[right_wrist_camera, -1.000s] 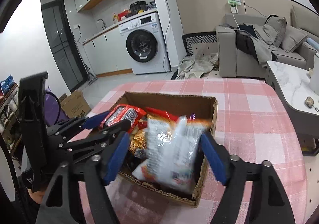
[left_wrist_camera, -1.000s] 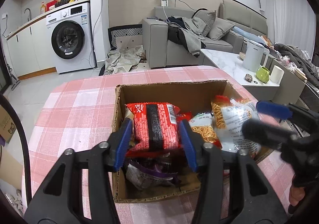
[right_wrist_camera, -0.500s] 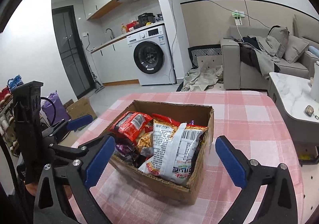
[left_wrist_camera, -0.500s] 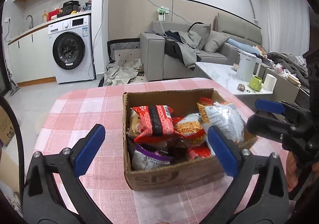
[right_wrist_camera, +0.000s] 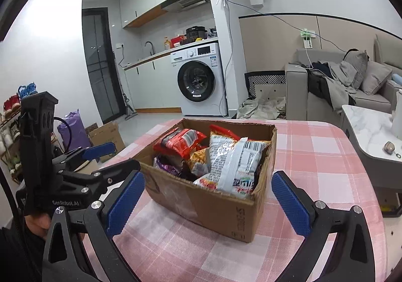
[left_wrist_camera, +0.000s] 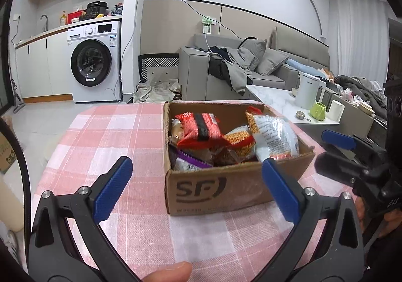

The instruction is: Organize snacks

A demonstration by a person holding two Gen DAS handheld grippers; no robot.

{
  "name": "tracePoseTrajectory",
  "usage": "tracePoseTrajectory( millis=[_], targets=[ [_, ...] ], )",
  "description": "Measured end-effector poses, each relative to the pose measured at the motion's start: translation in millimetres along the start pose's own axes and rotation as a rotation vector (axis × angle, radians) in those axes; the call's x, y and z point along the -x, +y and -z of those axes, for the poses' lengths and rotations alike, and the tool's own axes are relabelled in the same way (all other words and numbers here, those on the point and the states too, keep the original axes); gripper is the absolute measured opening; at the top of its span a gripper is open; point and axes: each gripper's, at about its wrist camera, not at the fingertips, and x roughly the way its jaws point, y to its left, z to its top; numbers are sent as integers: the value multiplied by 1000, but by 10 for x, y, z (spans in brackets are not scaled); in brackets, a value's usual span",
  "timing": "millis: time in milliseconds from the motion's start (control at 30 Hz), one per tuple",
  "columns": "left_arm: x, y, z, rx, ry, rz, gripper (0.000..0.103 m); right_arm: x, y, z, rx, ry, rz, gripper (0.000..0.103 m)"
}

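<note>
Your left gripper (left_wrist_camera: pixel 196 189) stands with its jaws wide apart and nothing between the blue pads; the cardboard box (left_wrist_camera: pixel 226 189) sits just beyond them on the counter (left_wrist_camera: pixel 105 136), its printed front wall facing you at twelve o'clock. Your right gripper (right_wrist_camera: pixel 208 203) is likewise spread wide and empty, with a corner of the same box just past its pads at twelve o'clock. In the left wrist view the right gripper shows at about three o'clock, beside the box; in the right wrist view the left gripper shows at about nine o'clock.

Inside the box, the red packet with a black band (left_wrist_camera: pixel 198 128) lies on top toward the far left, leaning on what is under it. The white-backed bag (right_wrist_camera: pixel 233 159) stands tilted against the right wall. Between them sits an orange snack bag (left_wrist_camera: pixel 238 141), with a purple wrapper (left_wrist_camera: pixel 191 160) lower down at the near side. More packets lie underneath, too buried to name.

As far as you can see, every snack is already in the box, and the pink checked cloth around it shows no loose packets. The task looks at or near its end. What may be left is only tidying: the top packets sit heaped and tilted rather than flat, and the box flaps are not closed.
</note>
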Motion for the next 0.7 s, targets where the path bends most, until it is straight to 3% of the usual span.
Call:
tracePoseTrajectory(
  millis=[167, 333, 700],
  targets=[
    [99, 12, 127, -33, -8, -7, 102, 38, -15, 112, -18, -28, -21, 103],
    [153, -2, 254, -54, -32, -35, 102, 19, 23, 216, 8, -29, 11, 103],
    [160, 67, 400, -32, -54, -56, 102, 28, 34, 320, 13, -82, 23, 103]
  ],
)
